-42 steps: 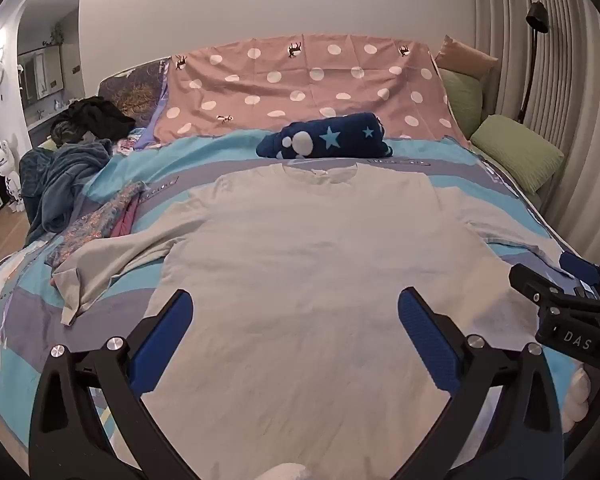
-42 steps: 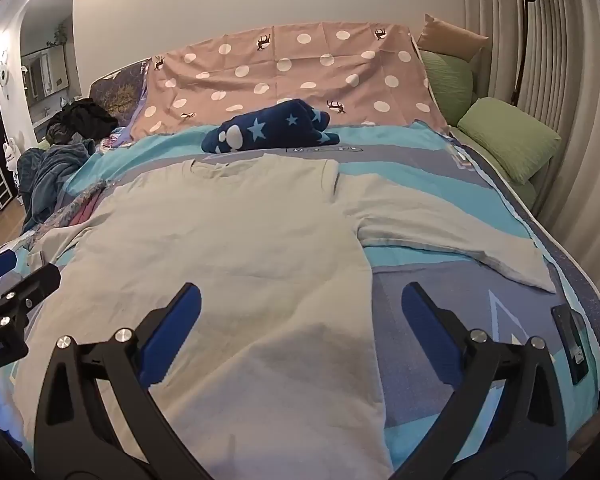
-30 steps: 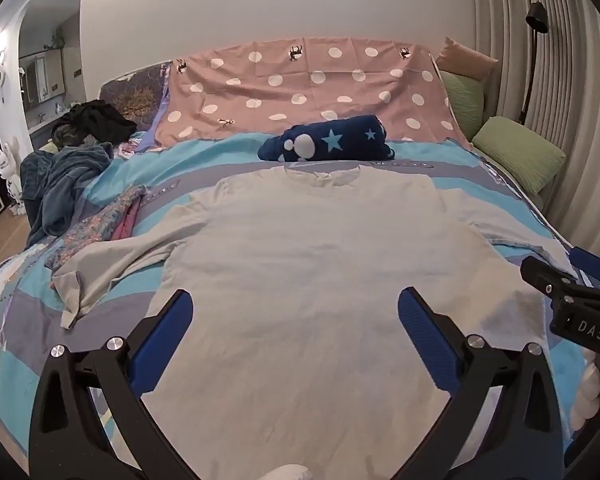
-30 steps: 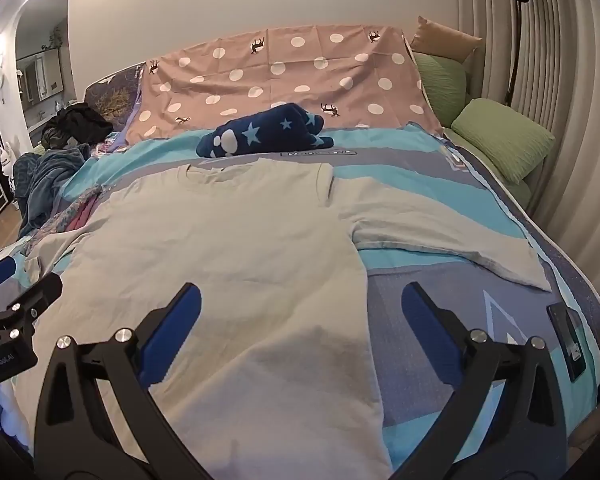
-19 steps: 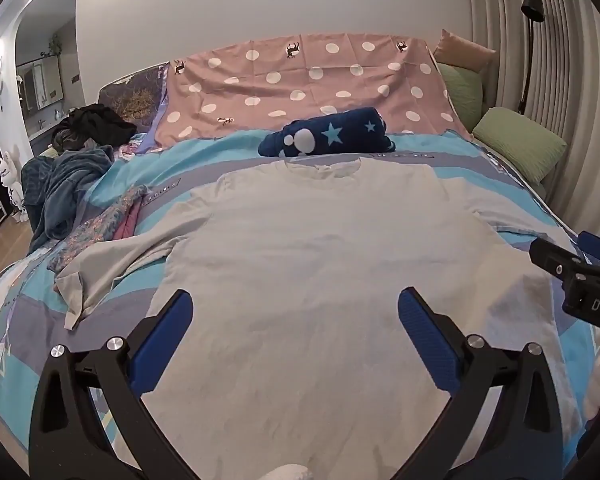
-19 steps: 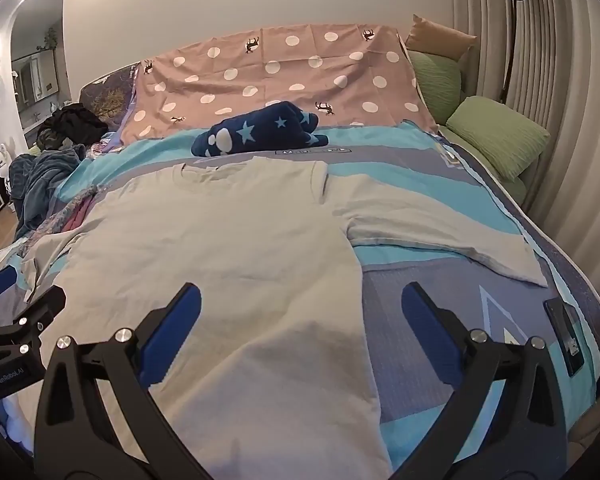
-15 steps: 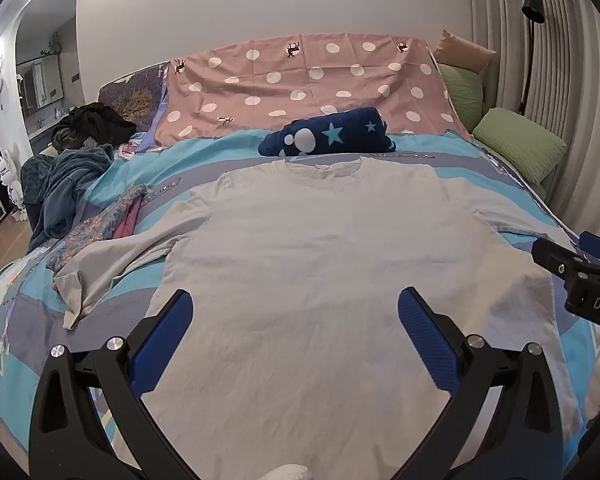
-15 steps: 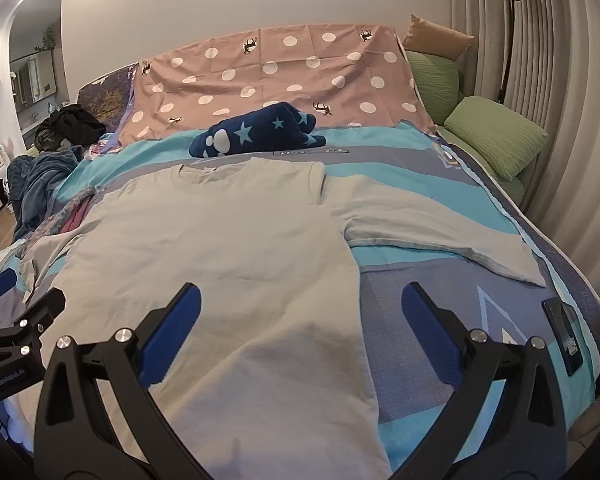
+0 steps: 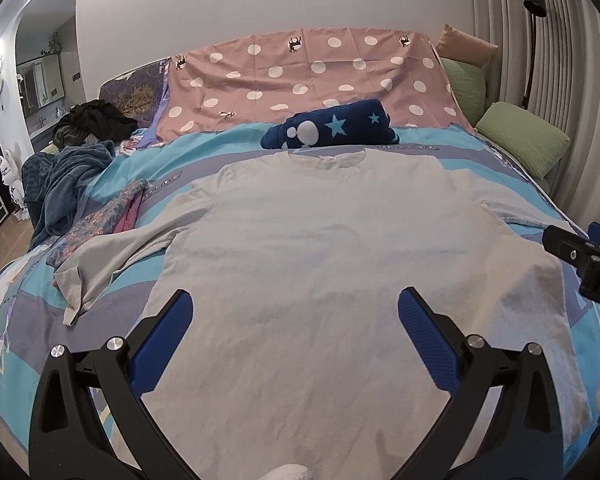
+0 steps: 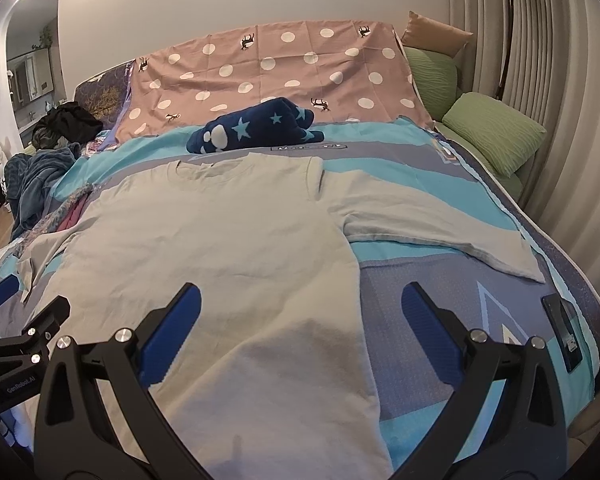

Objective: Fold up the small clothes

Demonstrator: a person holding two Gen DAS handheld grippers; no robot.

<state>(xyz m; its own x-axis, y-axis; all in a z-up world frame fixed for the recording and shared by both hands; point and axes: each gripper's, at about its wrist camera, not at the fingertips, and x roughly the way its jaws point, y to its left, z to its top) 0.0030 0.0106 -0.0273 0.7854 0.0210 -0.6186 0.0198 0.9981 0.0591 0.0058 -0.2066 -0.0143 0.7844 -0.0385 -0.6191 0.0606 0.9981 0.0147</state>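
Note:
A pale grey long-sleeved shirt (image 9: pixel 324 248) lies spread flat on the bed, collar toward the headboard; it also shows in the right wrist view (image 10: pixel 220 240). Its left sleeve (image 9: pixel 112 256) is crumpled, its right sleeve (image 10: pixel 440 228) lies out flat. My left gripper (image 9: pixel 296 340) is open and empty above the shirt's lower middle. My right gripper (image 10: pixel 300 332) is open and empty above the shirt's lower right edge. Each gripper shows at the edge of the other's view.
A rolled navy star-print cloth (image 9: pixel 332 128) lies beyond the collar. Piled clothes (image 9: pixel 64 180) and a floral garment (image 9: pixel 104 220) sit on the bed's left side. Green pillows (image 10: pixel 496 140) stand at the right. A dark phone (image 10: pixel 564 332) lies near the bed's right edge.
Both grippers have drifted slightly, the right one moving a little further to the right in the left view. The shirt has not moved and both jaws stay open.

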